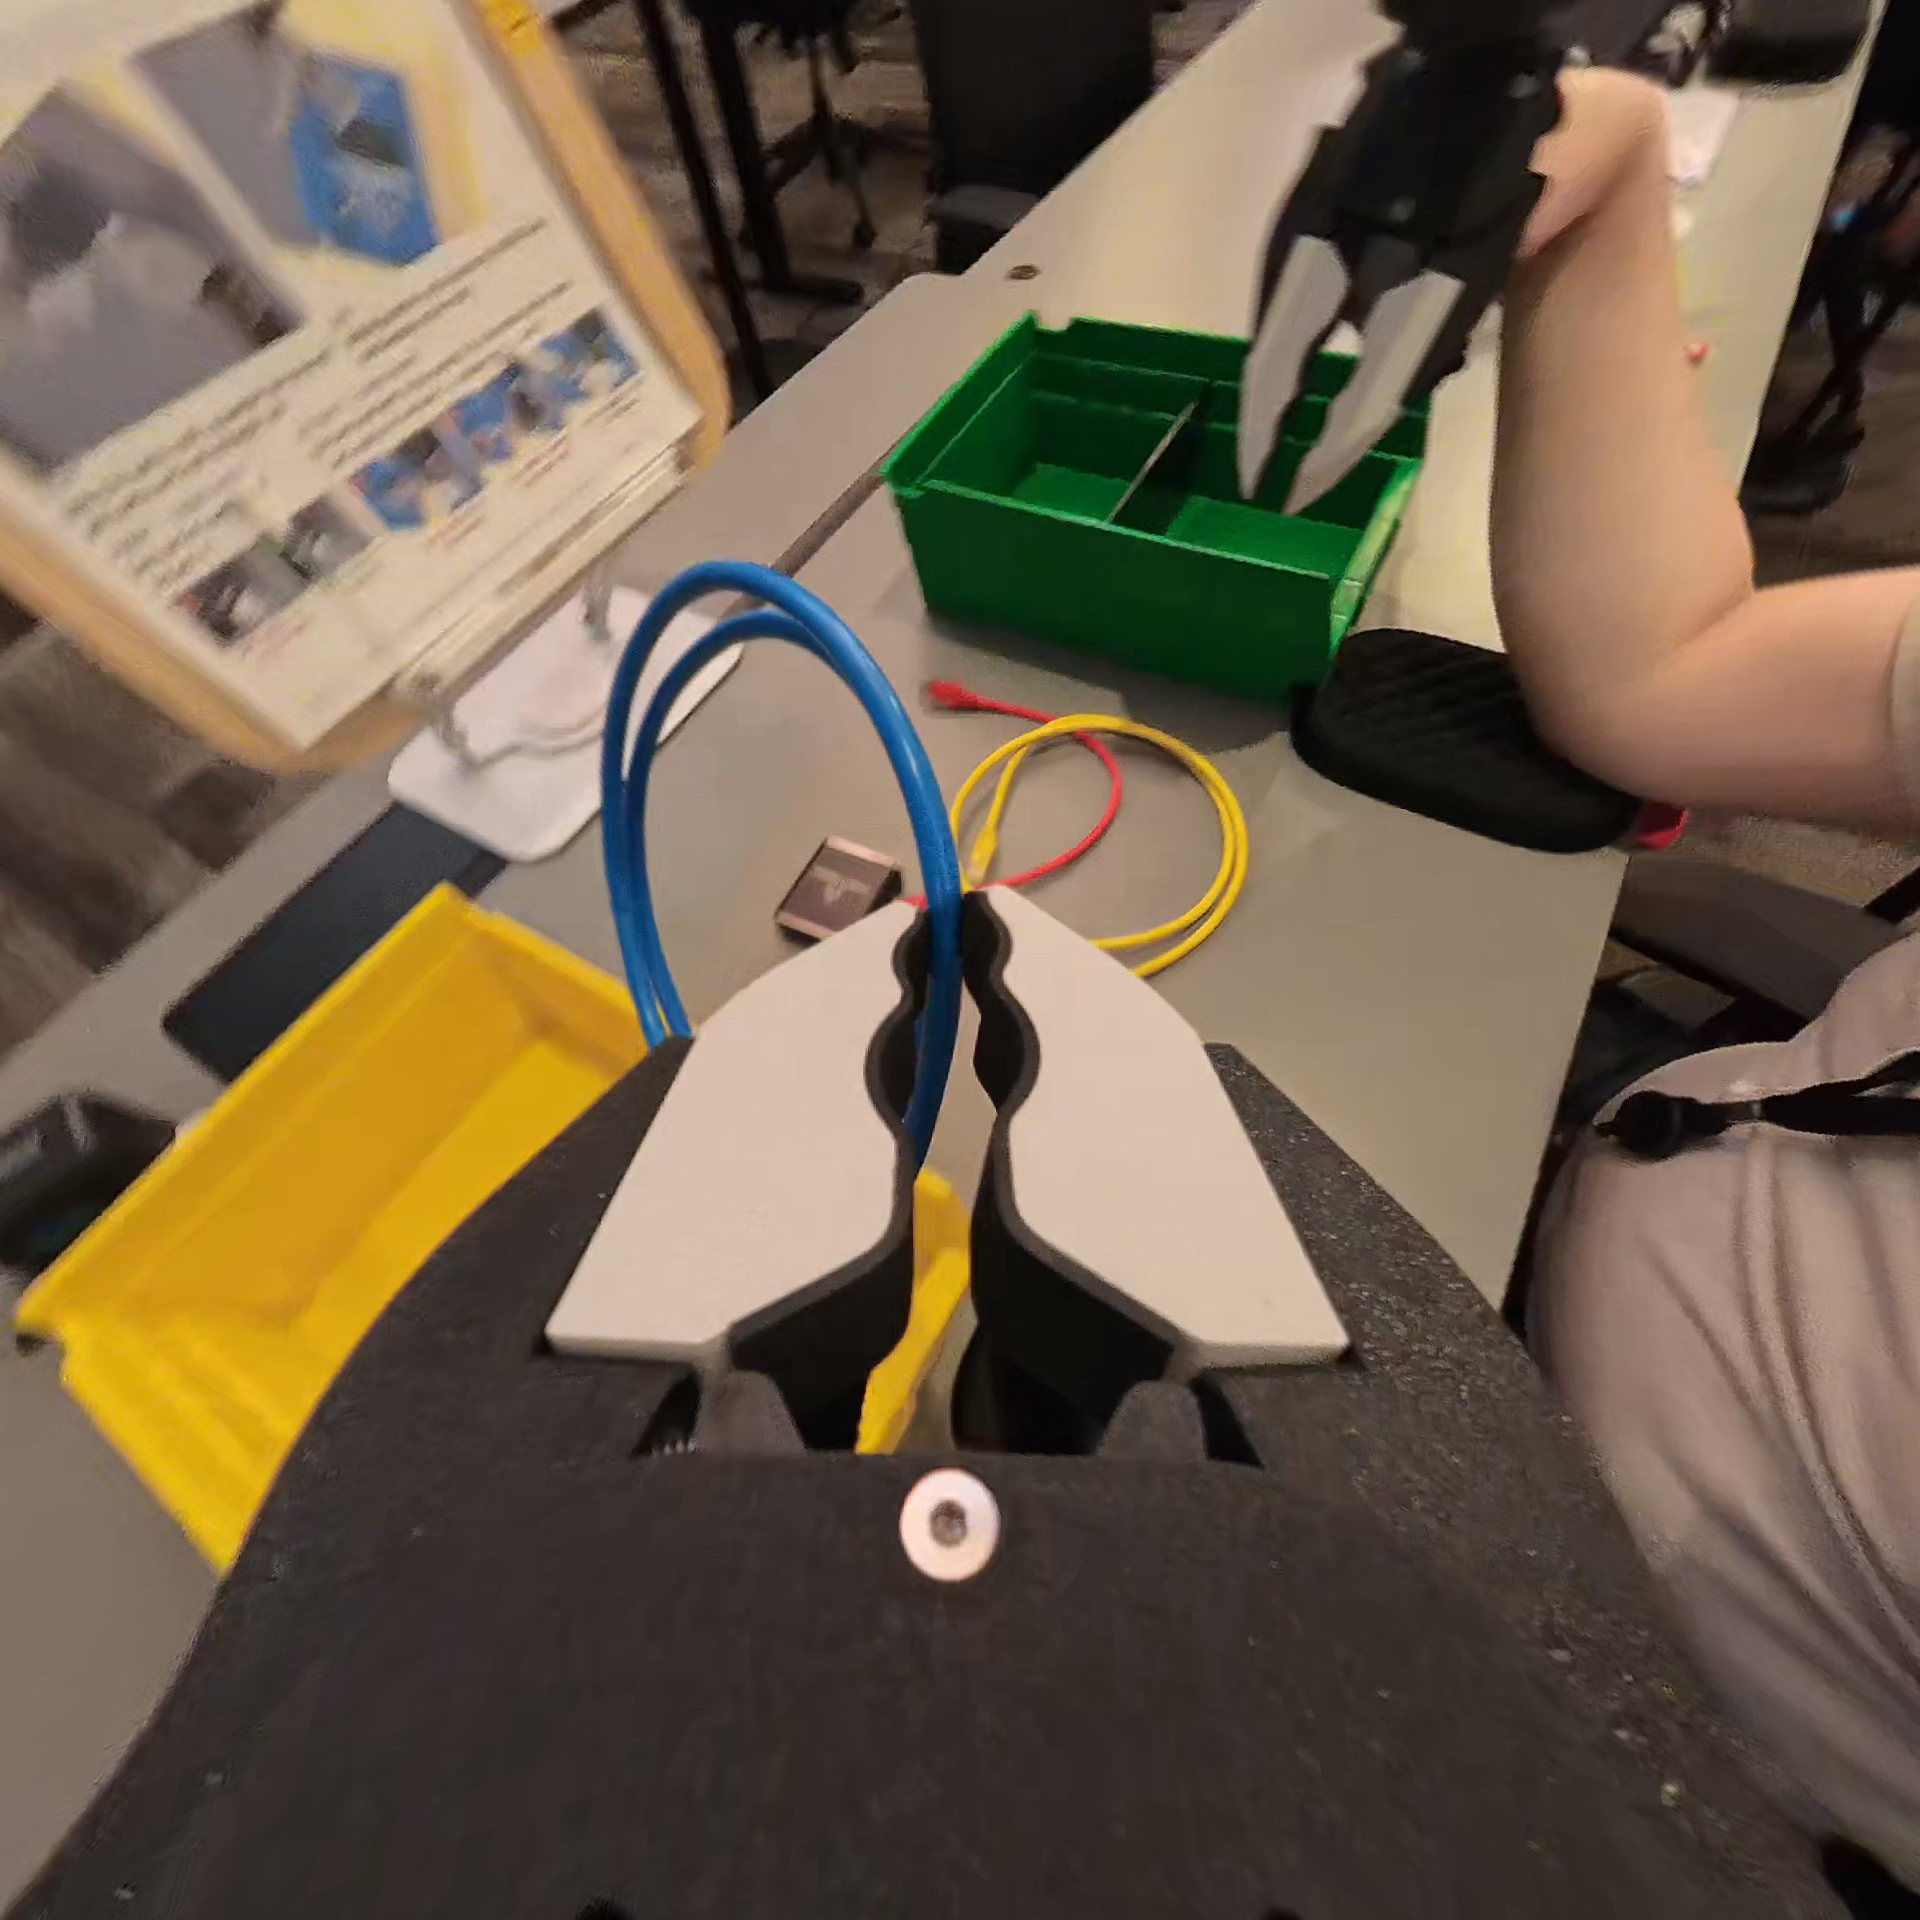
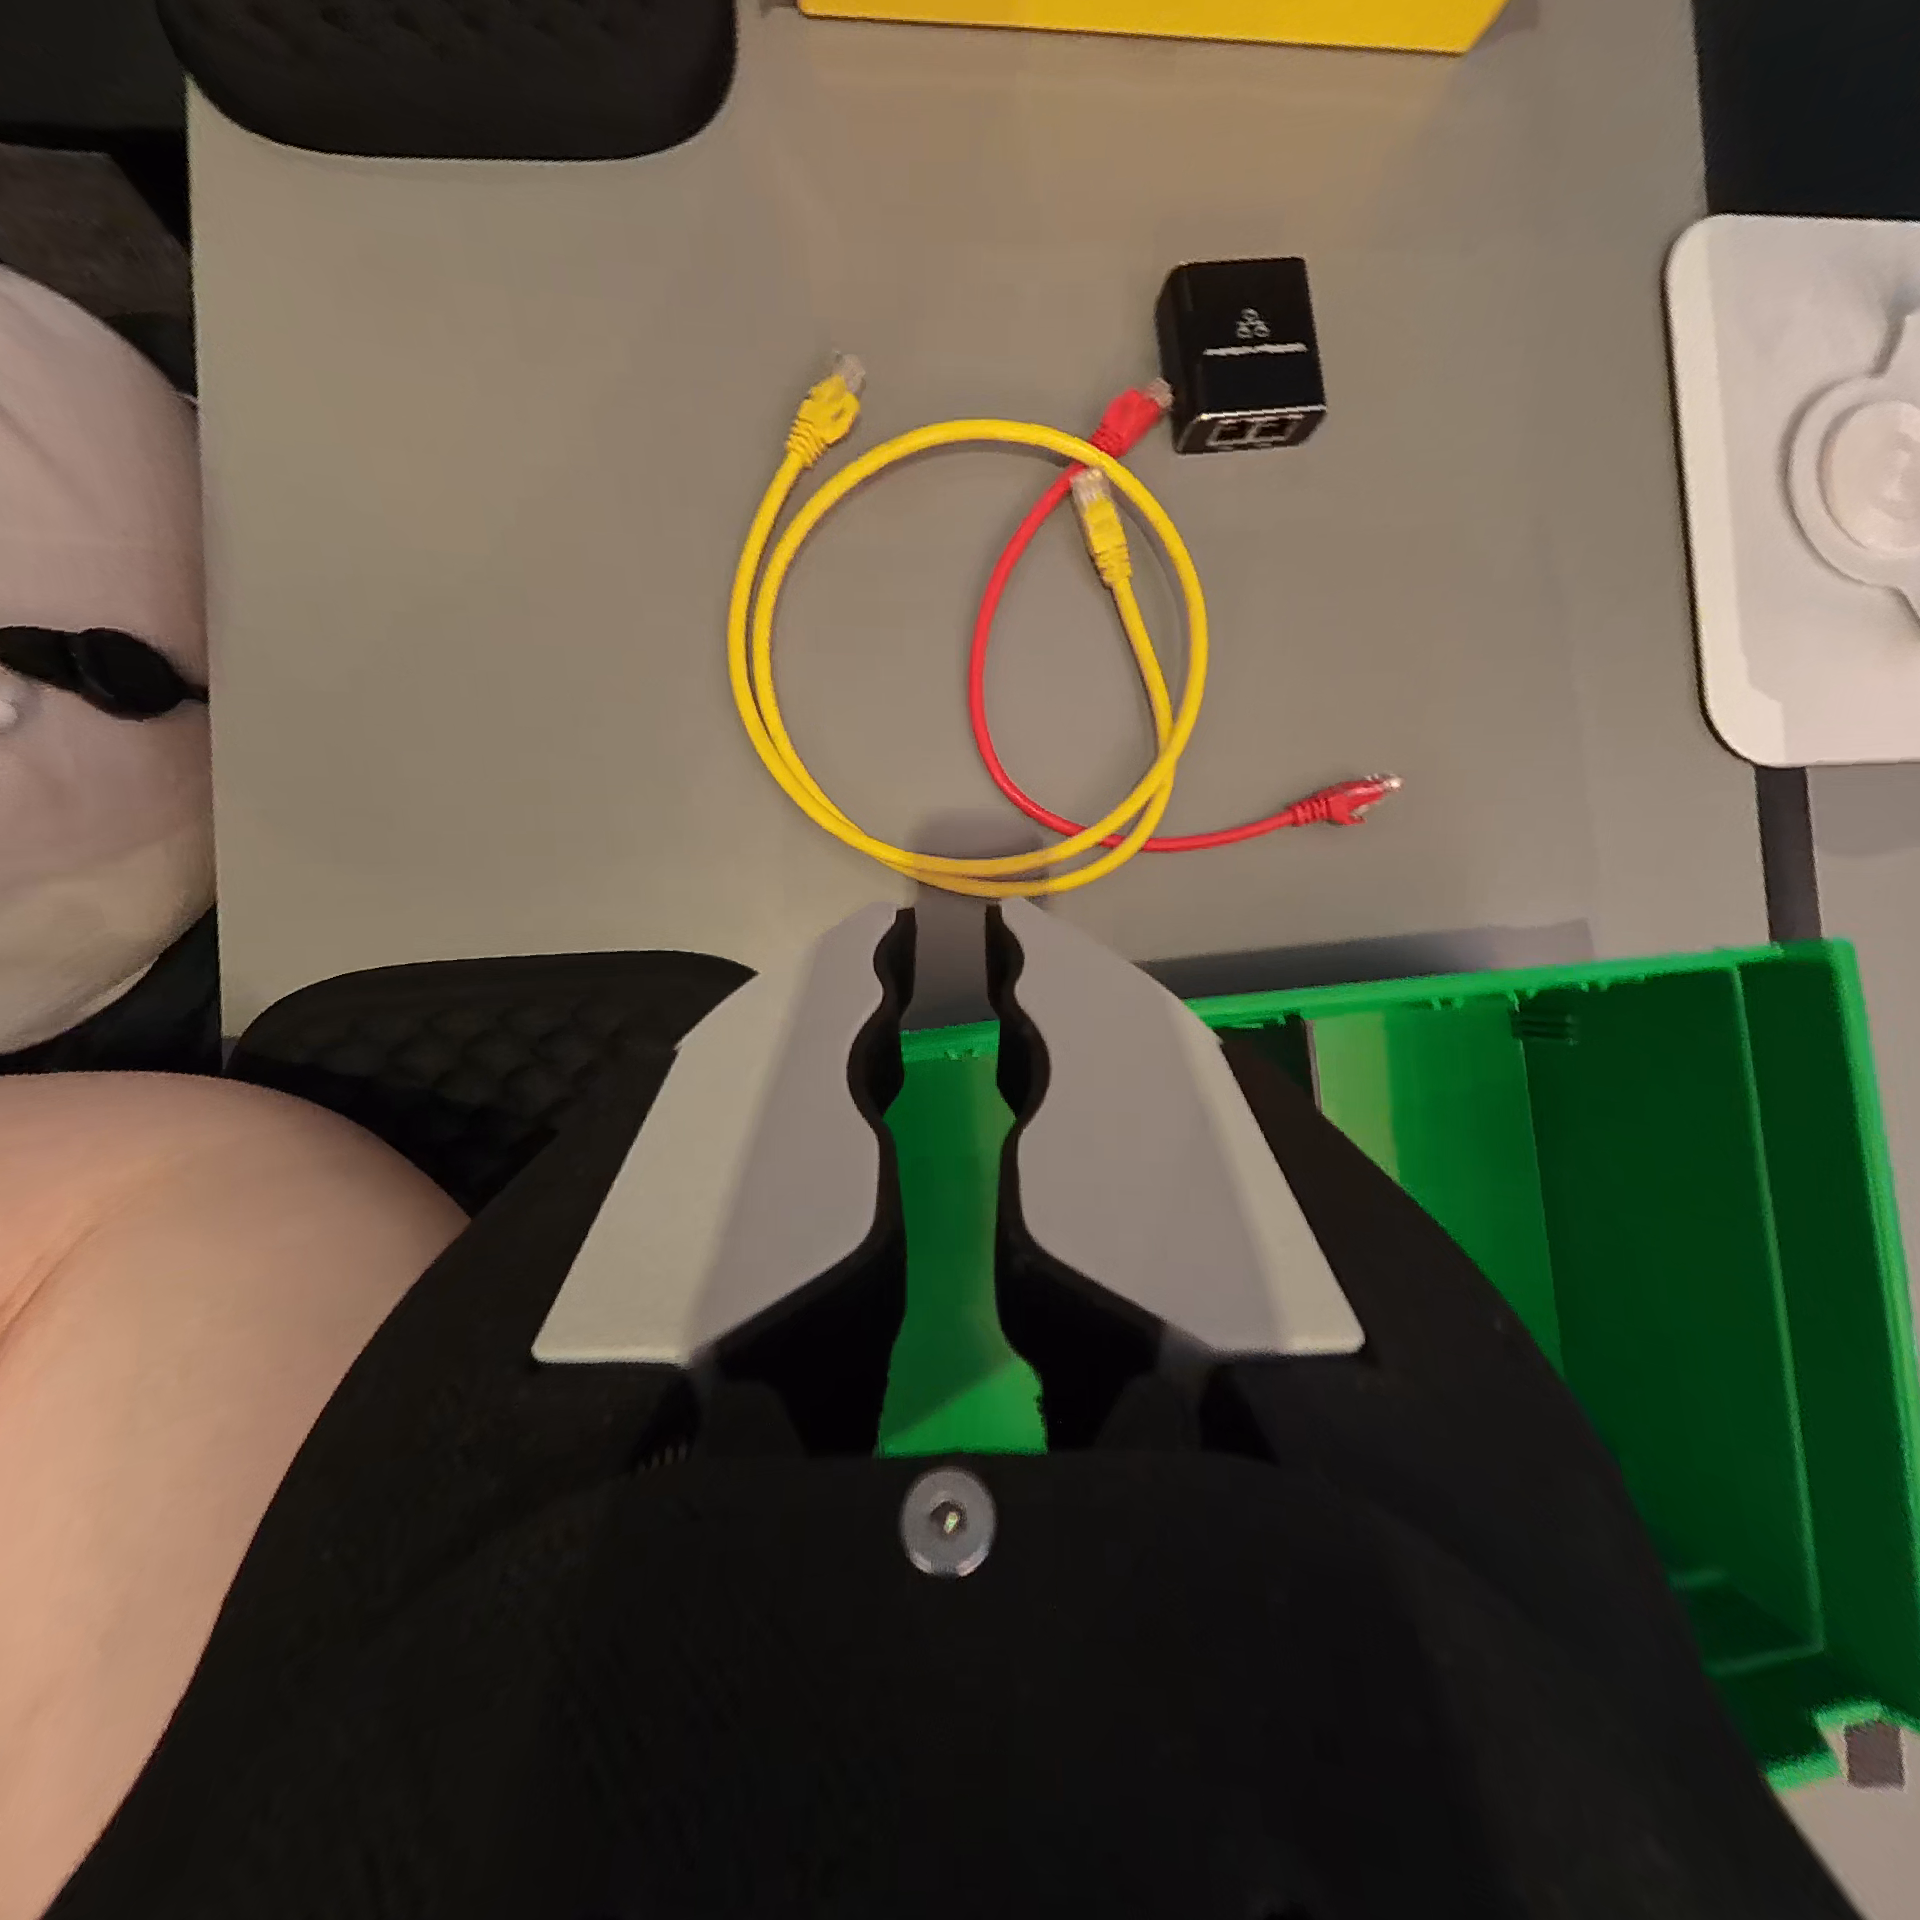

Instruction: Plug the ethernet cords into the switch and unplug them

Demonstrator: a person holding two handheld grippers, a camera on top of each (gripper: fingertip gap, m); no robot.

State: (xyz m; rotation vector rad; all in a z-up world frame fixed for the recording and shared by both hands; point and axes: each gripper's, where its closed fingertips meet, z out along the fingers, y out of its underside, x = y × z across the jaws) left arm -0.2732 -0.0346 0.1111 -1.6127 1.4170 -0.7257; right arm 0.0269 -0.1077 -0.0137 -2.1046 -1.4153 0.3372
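1. Left claw (image 1: 943,914) has its grey jaws pinched on a looped blue ethernet cord (image 1: 665,748), lifted over the yellow plastic bin (image 1: 312,1122).
2. Right claw (image 2: 951,914), slightly parted, grips nothing above the green plastic tray (image 2: 1662,1195).
3. Just ahead of it lie coiled yellow cord (image 2: 748,644), red cord (image 2: 982,665) and small black switch (image 2: 1242,353).

Landmark: switch (image 2: 1242,353), on the table (image 2: 468,520), right wrist view.

- One cord's (image 2: 982,665) plug touches the switch's near left corner; that cord runs nearer, other end near-right of switch.
- Looped cord (image 2: 748,665) left of switch, crossing over the first.
- Tray (image 2: 1621,1195) nearer than switch.
- Bin (image 2: 1143,21) beyond switch.
- Stand base (image 2: 1714,499) right of switch.
- Third cord (image 1: 644,748) clamped in left gripper (image 1: 943,914), raised over bin.
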